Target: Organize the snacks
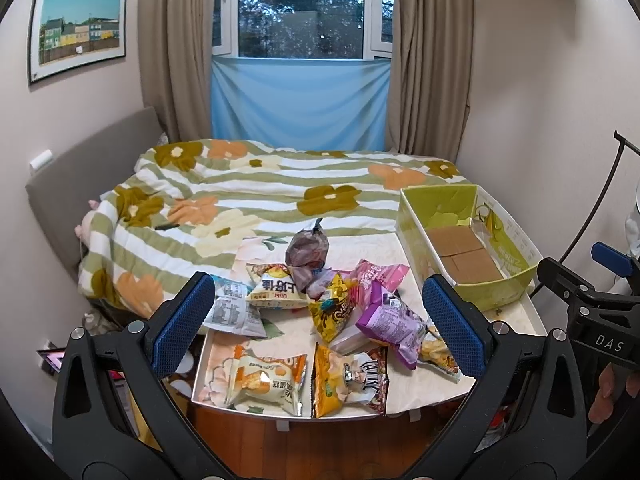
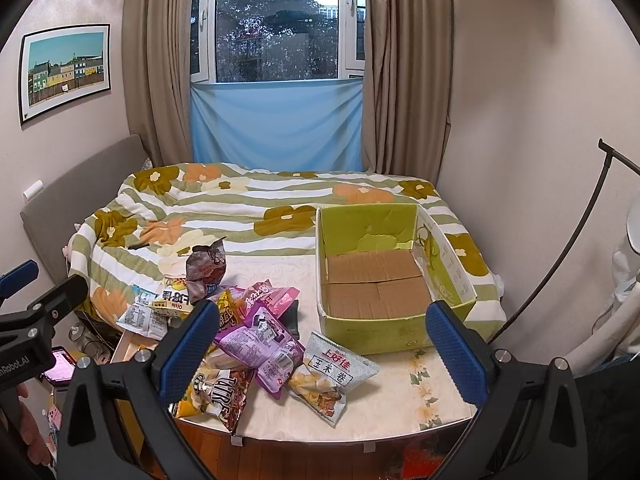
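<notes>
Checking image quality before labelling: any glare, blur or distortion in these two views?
Left wrist view: strong fisheye bending, dark corners, a glare spot on the orange-white snack packet, snacks sharp. Right wrist view: same bending, bright window washed out at the top, green box sharp.

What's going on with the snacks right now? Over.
Left gripper and right gripper open, empty. Crinkly snack packets piled on table. Green cardboard box empty. Nothing blocking.
</notes>
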`<action>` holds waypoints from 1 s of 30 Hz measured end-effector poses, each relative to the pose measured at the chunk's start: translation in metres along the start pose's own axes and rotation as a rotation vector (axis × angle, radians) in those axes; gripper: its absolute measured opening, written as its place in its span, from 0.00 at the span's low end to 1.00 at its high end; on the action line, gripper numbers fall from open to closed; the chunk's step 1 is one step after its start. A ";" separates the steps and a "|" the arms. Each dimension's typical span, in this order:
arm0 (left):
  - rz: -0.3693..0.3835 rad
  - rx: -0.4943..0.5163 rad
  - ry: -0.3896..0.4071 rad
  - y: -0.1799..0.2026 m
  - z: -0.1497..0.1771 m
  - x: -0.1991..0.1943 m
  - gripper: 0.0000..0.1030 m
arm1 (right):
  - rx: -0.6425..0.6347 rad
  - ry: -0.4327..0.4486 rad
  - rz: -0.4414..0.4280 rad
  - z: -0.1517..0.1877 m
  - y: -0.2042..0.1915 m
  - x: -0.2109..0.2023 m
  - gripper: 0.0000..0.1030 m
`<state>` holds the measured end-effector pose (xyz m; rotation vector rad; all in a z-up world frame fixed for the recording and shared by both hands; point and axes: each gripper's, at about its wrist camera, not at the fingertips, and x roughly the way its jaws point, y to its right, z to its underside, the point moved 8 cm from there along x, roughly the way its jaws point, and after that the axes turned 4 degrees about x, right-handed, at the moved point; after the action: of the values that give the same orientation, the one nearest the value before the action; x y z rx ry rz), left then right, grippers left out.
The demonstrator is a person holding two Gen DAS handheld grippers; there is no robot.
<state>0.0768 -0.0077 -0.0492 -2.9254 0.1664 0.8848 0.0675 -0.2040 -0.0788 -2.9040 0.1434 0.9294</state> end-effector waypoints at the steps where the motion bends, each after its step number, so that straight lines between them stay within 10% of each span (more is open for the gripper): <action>1: 0.002 0.000 0.000 0.000 0.000 0.000 0.99 | 0.000 0.000 0.000 0.000 0.000 0.000 1.00; 20: 0.237 0.003 -0.248 0.057 0.049 0.102 0.99 | 0.113 -0.207 -0.023 0.074 0.053 0.052 1.00; 30: 0.216 -0.106 -0.426 0.086 0.086 0.185 0.99 | 0.196 -0.380 -0.174 0.122 0.083 0.124 1.00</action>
<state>0.1713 -0.0986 -0.2275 -2.7611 0.4199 1.5662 0.0881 -0.2800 -0.2545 -2.4642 -0.0425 1.3261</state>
